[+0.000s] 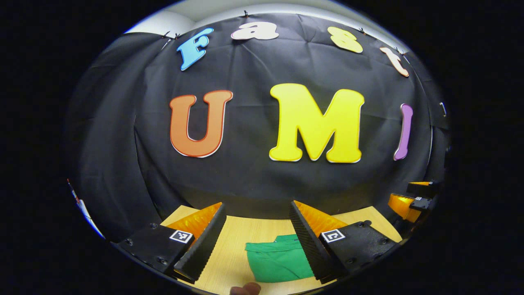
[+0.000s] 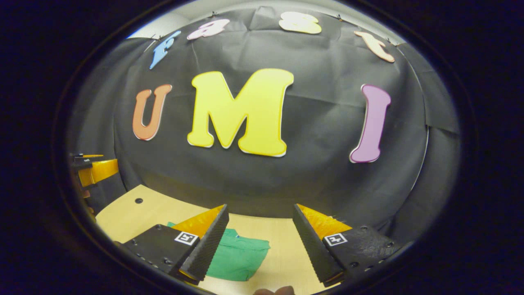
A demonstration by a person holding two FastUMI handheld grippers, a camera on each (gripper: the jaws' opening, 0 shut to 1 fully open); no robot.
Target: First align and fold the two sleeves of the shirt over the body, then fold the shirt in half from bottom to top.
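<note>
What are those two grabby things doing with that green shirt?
A person holds a gripper in each hand above a wooden table. Between them lies a green shirt, already a small, neat bundle, so the folding looks done. The left gripper and the right gripper both hover with fingers spread apart, touching nothing. A fingertip peeks in at the bottom edge.

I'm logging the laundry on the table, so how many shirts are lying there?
1. A single green shirt lies on the wooden table, already folded small, ahead of the open left claw and beside the open right claw. Its lower edge is cut off.
</note>
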